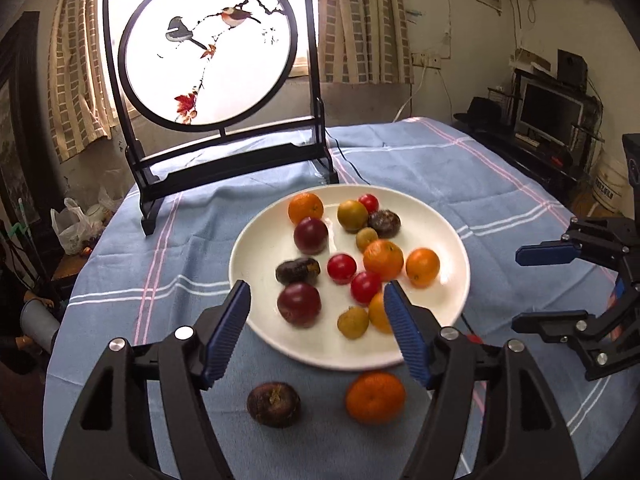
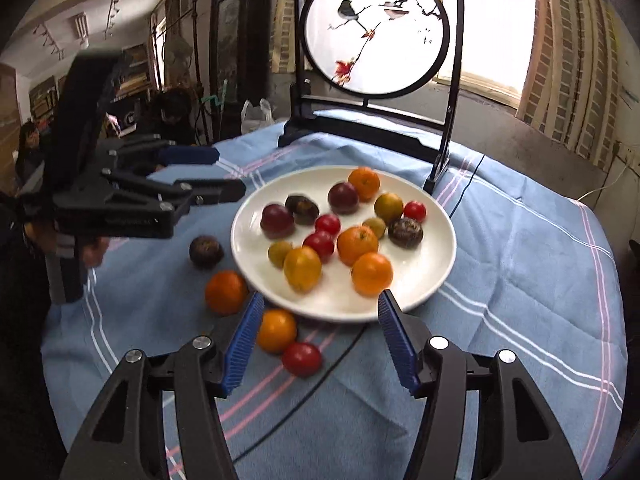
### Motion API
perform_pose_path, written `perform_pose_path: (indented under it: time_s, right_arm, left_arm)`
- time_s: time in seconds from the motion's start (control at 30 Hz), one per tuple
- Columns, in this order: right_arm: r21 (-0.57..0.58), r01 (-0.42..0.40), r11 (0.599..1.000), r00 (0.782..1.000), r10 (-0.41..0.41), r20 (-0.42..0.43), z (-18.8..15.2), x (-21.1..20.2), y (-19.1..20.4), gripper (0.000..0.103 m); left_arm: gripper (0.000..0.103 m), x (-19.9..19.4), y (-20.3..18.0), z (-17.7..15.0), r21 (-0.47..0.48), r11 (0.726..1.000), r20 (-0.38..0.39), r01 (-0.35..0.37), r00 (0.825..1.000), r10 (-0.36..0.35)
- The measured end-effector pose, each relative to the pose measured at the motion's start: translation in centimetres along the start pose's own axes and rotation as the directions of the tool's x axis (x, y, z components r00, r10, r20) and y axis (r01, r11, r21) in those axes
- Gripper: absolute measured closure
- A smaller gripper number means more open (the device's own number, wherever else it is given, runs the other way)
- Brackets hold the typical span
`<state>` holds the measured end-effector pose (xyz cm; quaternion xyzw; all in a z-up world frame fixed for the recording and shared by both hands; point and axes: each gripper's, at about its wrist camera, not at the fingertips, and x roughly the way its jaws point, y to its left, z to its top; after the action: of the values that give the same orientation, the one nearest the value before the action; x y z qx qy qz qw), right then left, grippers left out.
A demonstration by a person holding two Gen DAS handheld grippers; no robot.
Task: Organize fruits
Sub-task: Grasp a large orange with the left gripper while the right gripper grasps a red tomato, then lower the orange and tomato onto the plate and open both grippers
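A white plate (image 1: 448, 240) (image 2: 436, 256) on the blue tablecloth holds several oranges, red tomatoes, dark plums, brown fruits and small yellow-green fruits. My left gripper (image 1: 316, 304) is open and empty above the plate's near rim. In front of it on the cloth lie a brown fruit (image 1: 273, 404) and an orange (image 1: 375, 397). My right gripper (image 2: 320, 312) is open and empty at the plate's near edge. By it on the cloth lie an orange (image 2: 277, 330), a red tomato (image 2: 302, 358), another orange (image 2: 226, 292) and a brown fruit (image 2: 206, 251).
A black-framed round bird screen (image 1: 208, 48) (image 2: 376, 28) stands at the table's far side. A black cable (image 2: 304, 396) runs across the cloth. The other gripper shows at the right (image 1: 520, 292) and at the left (image 2: 228, 172). Room clutter surrounds the table.
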<state>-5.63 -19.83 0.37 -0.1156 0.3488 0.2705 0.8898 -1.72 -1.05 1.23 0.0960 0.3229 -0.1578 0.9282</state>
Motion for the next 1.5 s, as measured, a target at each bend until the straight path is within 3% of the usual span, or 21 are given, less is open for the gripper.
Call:
perform_pose_path:
  time_s: [0.2,0.47,0.57,0.63,0.77,0.93,1.0,1.03,1.07,1.2,1.37,1.5]
  right_arm:
    - [-0.042,-0.004,0.999,0.994,0.000,-0.109,-2.9,2.5,1.5,0.044]
    - [-0.066,0.001,0.998,0.986,-0.012,-0.168,-3.6,4.6,1.8,0.045]
    - [-0.062,-0.007,0.998,0.980,-0.005,-0.197,-3.5,5.8,1.7,0.062]
    - [-0.054,-0.023,0.998,0.982,0.012,-0.191,-3.5,5.9,1.8,0.073]
    - [-0.039,-0.032,0.999,0.985,0.025,-0.172,-3.5,5.2,1.6,0.074]
    - [0.003,-0.034,0.999,0.990,0.035,-0.136,-3.5,3.8,0.5,0.075]
    - [0.017,-0.036,0.999,0.991,0.038,-0.129,-3.5,3.7,0.1,0.075]
    - [0.020,-0.036,0.999,0.991,0.038,-0.127,-3.6,3.8,-0.1,0.075]
    - [0.024,-0.038,0.999,0.991,0.041,-0.126,-3.6,3.8,-0.1,0.075]
    - [0.029,-0.040,0.999,0.991,0.044,-0.126,-3.7,3.8,-0.3,0.075]
    - [0.030,-0.042,0.999,0.994,0.045,-0.103,-3.3,3.2,-0.2,0.075]
    - [0.040,-0.037,0.999,0.997,0.040,-0.067,-2.1,2.1,-0.5,0.075]
  left_arm:
    - [0.036,-0.6,-0.6,-3.8,0.021,0.999,-0.075,0.043,0.996,-0.041]
    - [0.035,-2.8,2.3,-5.8,-0.008,0.998,-0.088,0.068,0.994,-0.069]
    - [0.035,-2.2,1.1,-6.1,0.035,0.996,-0.120,0.080,0.990,-0.075]
    - [0.035,-1.4,-0.4,-6.1,0.068,0.992,-0.138,0.109,0.985,-0.099]
    - [0.035,0.7,-3.5,-6.2,0.131,0.977,-0.181,0.166,0.973,-0.141]
    - [0.035,4.1,-4.1,-5.9,0.115,0.983,-0.237,0.146,0.965,-0.115]
    - [0.042,4.9,-3.9,-5.8,0.100,0.984,-0.247,0.146,0.962,-0.118]
    - [0.051,5.2,-3.7,-5.8,0.091,0.984,-0.254,0.153,0.959,-0.126]
    - [0.059,5.4,-3.6,-5.7,0.087,0.986,-0.255,0.143,0.960,-0.117]
    - [0.061,4.9,-2.9,-5.8,0.052,0.983,-0.256,0.175,0.954,-0.156]
    - [0.061,2.5,-2.6,-5.3,0.060,0.982,-0.205,0.177,0.965,-0.162]
    - [0.061,1.0,-2.3,-3.0,0.069,0.992,-0.123,0.109,0.987,-0.100]
